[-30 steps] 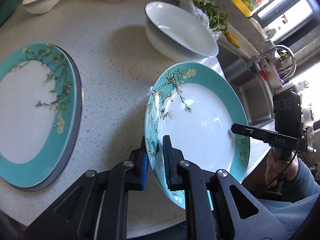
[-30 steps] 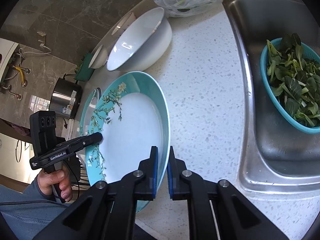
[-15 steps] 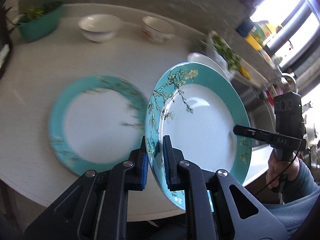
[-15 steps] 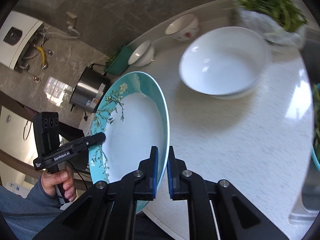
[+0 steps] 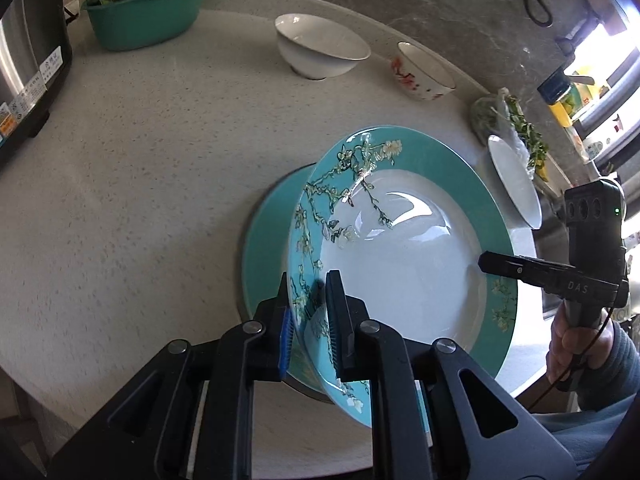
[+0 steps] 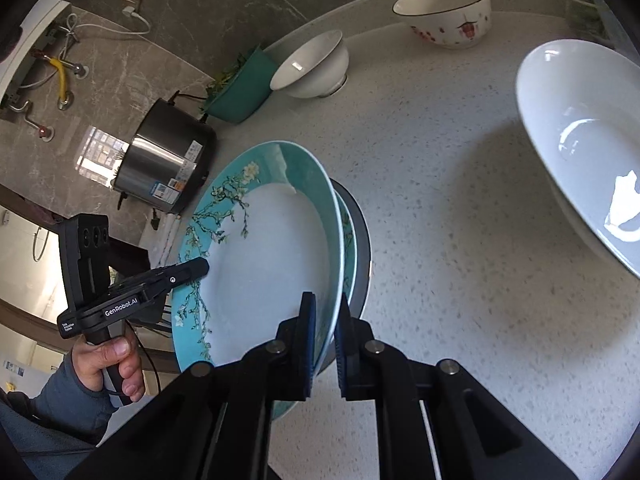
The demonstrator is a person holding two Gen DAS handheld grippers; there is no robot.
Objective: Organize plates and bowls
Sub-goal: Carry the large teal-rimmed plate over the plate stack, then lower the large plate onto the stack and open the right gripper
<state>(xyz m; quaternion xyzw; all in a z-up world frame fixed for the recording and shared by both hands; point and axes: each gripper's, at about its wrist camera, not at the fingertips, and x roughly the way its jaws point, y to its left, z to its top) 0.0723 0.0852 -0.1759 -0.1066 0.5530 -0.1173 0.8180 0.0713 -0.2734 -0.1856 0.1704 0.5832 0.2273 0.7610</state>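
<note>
A teal floral plate (image 5: 404,264) is held tilted between both grippers. My left gripper (image 5: 310,316) is shut on its near-left rim; my right gripper (image 6: 324,320) is shut on the opposite rim of the same plate (image 6: 264,264). It hangs just above a second teal plate (image 5: 268,240) that lies on a dark base on the counter, also in the right wrist view (image 6: 350,236). A plain white bowl (image 5: 320,50) and a red-flowered bowl (image 5: 424,72) stand at the back. A large white bowl (image 6: 580,140) sits to the right.
A steel cooker (image 6: 164,160) stands at the counter's left edge. A green basin of greens (image 5: 146,8) is at the back left. A bag of greens (image 5: 508,120) lies by the sink side on the right. The pale counter (image 5: 140,168) curves around.
Both grippers carried the held plate left across the counter, from beside the sink to over the second teal plate. It now hangs directly above that plate.
</note>
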